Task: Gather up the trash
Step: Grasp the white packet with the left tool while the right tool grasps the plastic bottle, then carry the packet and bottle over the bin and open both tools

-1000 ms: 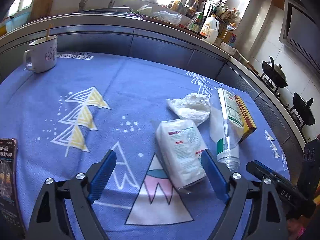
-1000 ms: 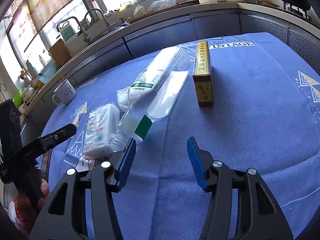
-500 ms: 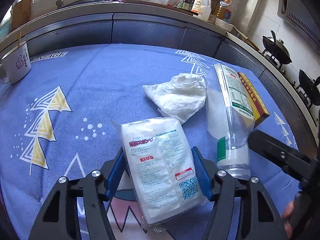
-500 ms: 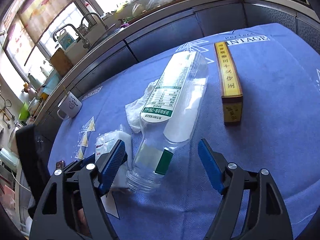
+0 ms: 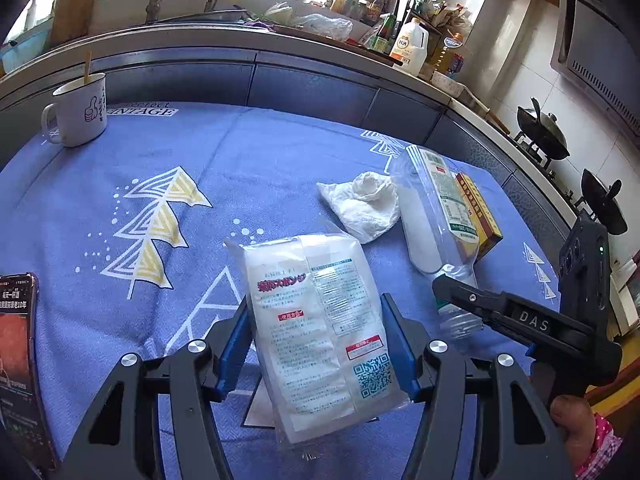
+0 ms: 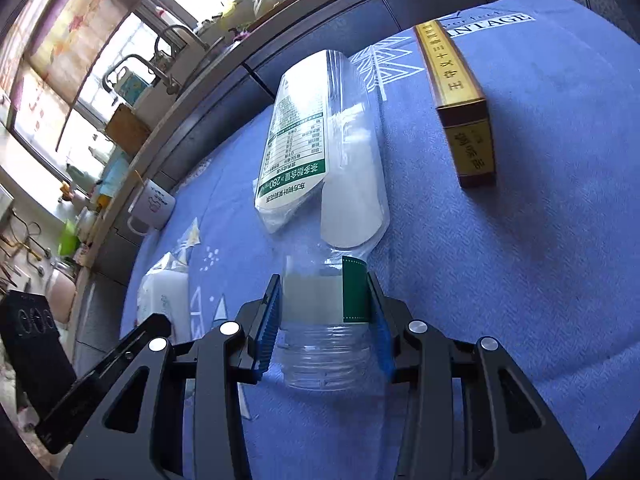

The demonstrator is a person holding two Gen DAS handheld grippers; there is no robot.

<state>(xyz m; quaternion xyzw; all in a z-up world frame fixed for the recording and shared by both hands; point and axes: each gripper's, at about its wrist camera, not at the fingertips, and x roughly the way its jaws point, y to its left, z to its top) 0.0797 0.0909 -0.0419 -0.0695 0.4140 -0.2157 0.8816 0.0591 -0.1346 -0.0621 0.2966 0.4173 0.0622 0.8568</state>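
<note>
A second ago both my hand-held grippers were wide open. Now my left hand-held gripper (image 5: 316, 344) squeezes the white packet (image 5: 320, 328), and my right hand-held gripper (image 6: 323, 316) squeezes the bottle (image 6: 324, 184) lying on the desk (image 6: 520, 280). I think both are ready to lift.

Your bench (image 5: 260, 152) wears a blue cloth printed with white and yellow triangles. On it, at the far left corner, you have a white mug (image 5: 78, 114) with a stick standing in it. Towards the right lies a crumpled white tissue (image 5: 366, 206), just beside a clear plastic bottle (image 6: 320, 152) on its side, and beyond that a long yellow-and-brown box (image 6: 456, 92). A dark printed packet (image 5: 18, 360) rests at the left edge.
</note>
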